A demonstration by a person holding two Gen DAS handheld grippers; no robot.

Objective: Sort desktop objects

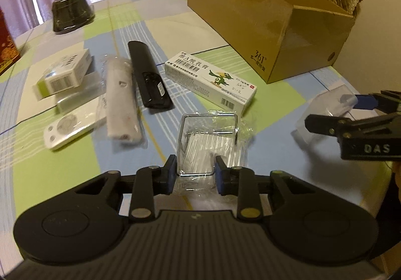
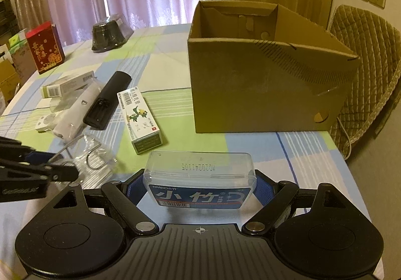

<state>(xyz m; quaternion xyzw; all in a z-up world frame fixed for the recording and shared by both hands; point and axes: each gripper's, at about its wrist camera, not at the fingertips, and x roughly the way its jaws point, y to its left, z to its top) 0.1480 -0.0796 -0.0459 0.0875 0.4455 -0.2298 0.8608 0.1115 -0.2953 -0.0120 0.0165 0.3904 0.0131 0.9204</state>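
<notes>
The right gripper is clamped on one clear floss-pick case, held above the checked tablecloth before one open cardboard box. The left gripper straddles one clear plastic packet, fingers apart. Beyond lie two remotes, one black, one white, and two medicine cartons.

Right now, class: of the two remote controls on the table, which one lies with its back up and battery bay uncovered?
The black remote, beside the ointment box: its open battery bay faces up. The white remote shows its round buttons instead.
</notes>
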